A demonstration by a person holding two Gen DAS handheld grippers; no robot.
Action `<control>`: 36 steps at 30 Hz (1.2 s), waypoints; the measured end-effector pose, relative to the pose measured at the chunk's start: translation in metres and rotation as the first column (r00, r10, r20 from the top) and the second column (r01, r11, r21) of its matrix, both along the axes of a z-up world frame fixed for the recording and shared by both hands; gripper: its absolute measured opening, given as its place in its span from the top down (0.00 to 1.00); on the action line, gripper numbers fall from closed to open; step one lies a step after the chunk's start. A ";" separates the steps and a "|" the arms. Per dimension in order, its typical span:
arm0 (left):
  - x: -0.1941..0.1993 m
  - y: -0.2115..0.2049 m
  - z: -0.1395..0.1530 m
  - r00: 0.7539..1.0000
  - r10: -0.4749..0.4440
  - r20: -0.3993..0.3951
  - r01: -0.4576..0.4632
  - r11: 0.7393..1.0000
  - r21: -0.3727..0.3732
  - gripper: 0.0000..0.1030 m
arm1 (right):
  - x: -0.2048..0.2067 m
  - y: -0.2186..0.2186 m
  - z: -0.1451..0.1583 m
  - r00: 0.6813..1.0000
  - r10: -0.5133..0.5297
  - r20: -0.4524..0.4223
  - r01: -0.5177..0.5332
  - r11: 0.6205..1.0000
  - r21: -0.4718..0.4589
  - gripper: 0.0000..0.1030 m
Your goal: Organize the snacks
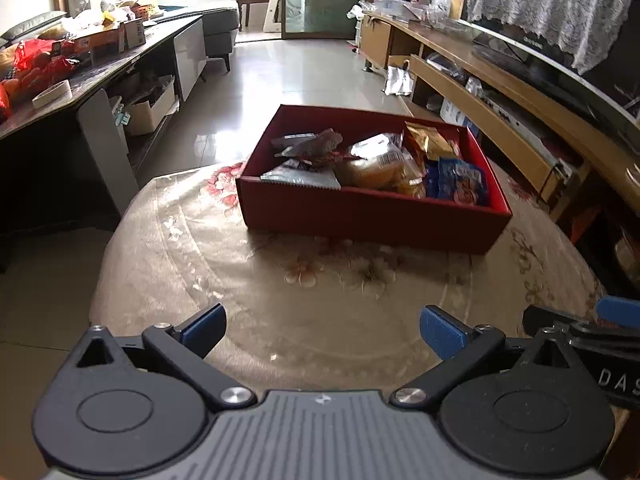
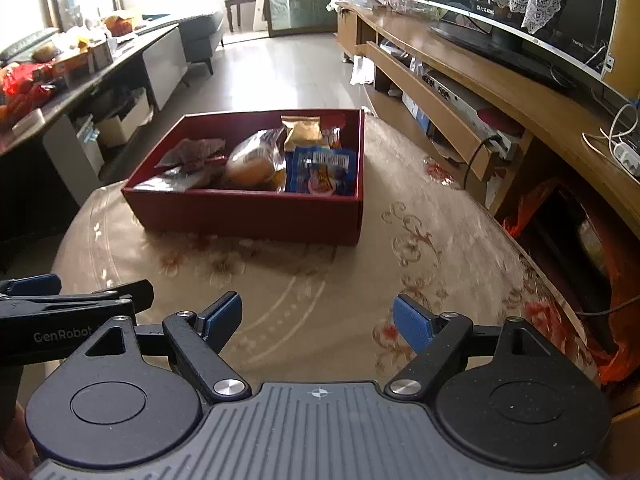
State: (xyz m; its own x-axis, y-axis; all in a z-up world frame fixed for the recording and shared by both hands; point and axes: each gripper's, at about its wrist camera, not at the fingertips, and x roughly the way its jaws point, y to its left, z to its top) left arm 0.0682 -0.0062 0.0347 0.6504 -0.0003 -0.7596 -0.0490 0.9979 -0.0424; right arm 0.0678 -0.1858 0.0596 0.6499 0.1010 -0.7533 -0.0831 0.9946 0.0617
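A red box (image 1: pixel 360 216) stands on a round table with a floral cloth (image 1: pixel 280 280); it also shows in the right wrist view (image 2: pixel 256 212). Inside lie a wrapped bun (image 2: pixel 250 164), a blue packet (image 2: pixel 320 172), a gold packet (image 2: pixel 302 130) and a brown snack bag (image 2: pixel 196 152). The same bun (image 1: pixel 380 172), blue packet (image 1: pixel 460 180) and gold packet (image 1: pixel 430 140) show in the left wrist view. My left gripper (image 1: pixel 322 334) is open and empty, well short of the box. My right gripper (image 2: pixel 318 320) is open and empty, beside the left one.
A wooden TV stand (image 2: pixel 500 92) with a television (image 2: pixel 520 12) runs along the right. A dark cluttered table (image 1: pixel 80 80) stands at the left with boxes under it. A tiled floor (image 1: pixel 280 72) lies beyond. An orange bag (image 2: pixel 612 360) hangs by the table's right edge.
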 end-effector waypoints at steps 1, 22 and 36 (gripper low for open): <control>-0.003 -0.001 -0.001 1.000 -0.004 -0.001 0.004 1.000 0.007 0.00 | -0.003 0.000 0.000 1.000 0.000 -0.001 0.000 1.000 0.000 0.15; -0.054 -0.004 -0.005 1.000 -0.024 -0.008 0.024 0.999 0.040 0.00 | -0.047 -0.004 -0.006 1.000 0.010 -0.006 -0.010 1.000 0.022 0.15; -0.061 -0.006 -0.002 1.000 -0.014 0.024 0.013 0.998 0.054 0.00 | -0.051 -0.006 -0.005 1.000 0.019 0.004 -0.019 0.999 0.035 0.15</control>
